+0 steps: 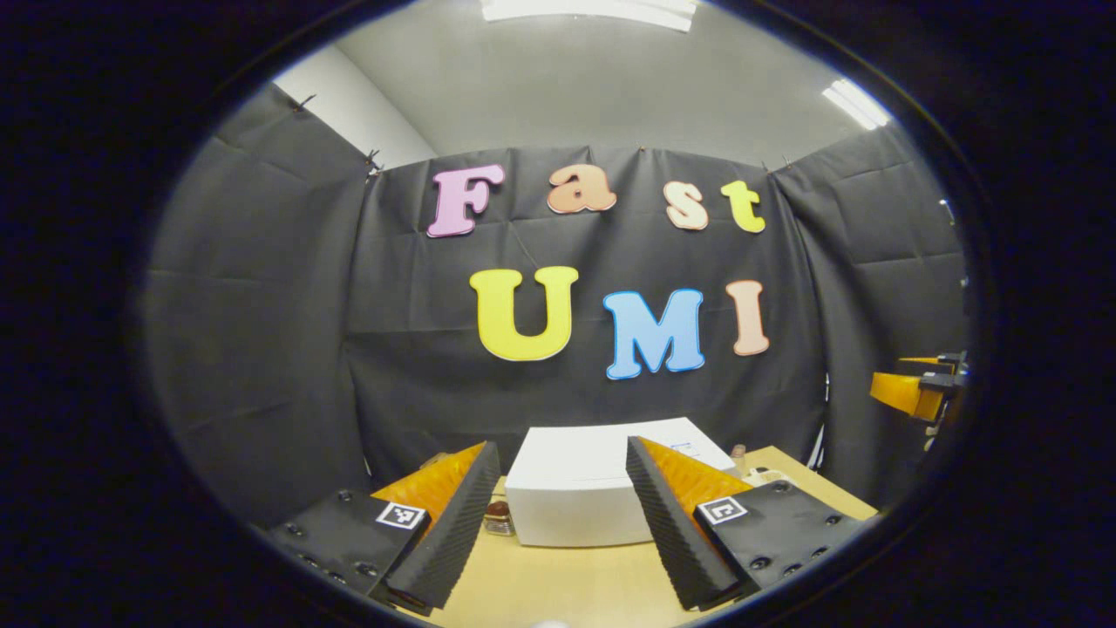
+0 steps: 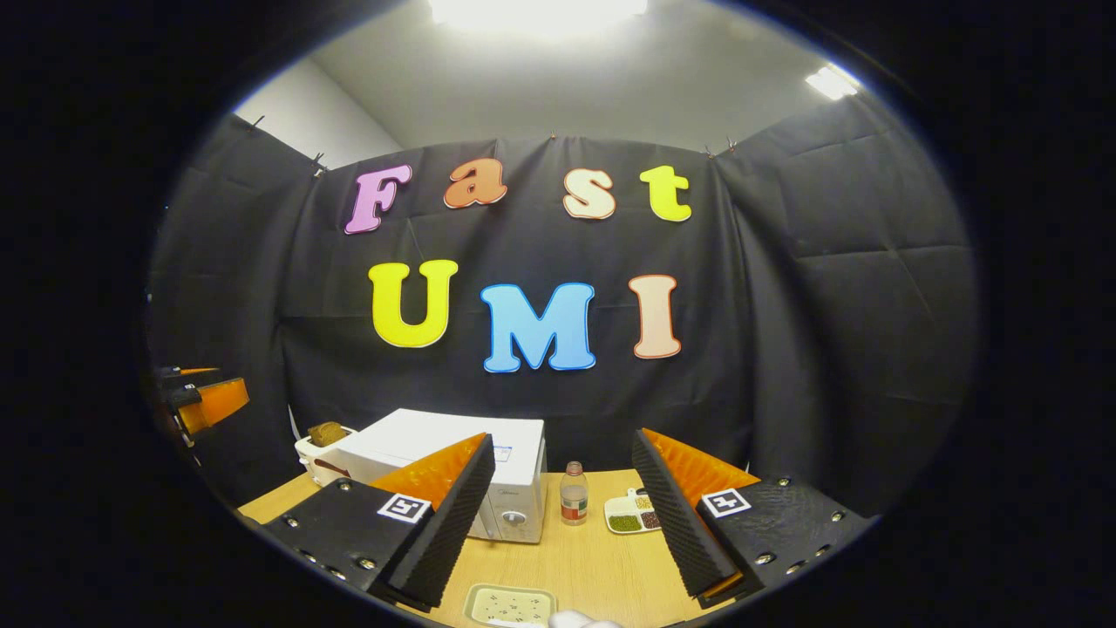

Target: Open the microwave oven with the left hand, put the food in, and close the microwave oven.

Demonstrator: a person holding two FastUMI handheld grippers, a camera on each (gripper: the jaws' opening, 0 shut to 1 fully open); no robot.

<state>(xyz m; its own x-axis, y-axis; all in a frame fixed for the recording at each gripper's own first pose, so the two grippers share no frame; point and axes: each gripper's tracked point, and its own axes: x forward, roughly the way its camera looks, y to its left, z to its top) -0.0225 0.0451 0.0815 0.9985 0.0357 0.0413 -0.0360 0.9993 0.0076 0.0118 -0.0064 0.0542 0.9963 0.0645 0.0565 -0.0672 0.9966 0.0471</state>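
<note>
A: Checking stage: both tongs hang above the table (image 2: pixel 602 558), nothing begun. Left tongs (image 1: pixel 558 523) released, fingers spread, nothing between them. Right tongs (image 2: pixel 558 523) likewise parted and empty.

B: Microwave oven (image 1: pixel 593 488)?

A: White, boxy, smooth casing, door seemingly shut. In the left gripper view it sits at 12 o'clock, straight ahead between the fingers. In the right gripper view it lies toward 11 o'clock, a round dial on its front panel.

B: Food?

A: Judged to be the pale rectangular plate (image 2: pixel 510 604) at 6 o'clock in the right gripper view, near edge of table; contents too small to tell.

B: Next move?

A: Left tongs must descend and reach the door edge; I cannot make out a handle. Finger pads are ribbed black foam, orange-backed, so grip on smooth plastic should hold.

B: Clutter?

A: Small bottle (image 2: pixel 573 493) and a divided dish (image 2: pixel 635 513) at 1 o'clock of the oven.
</note>
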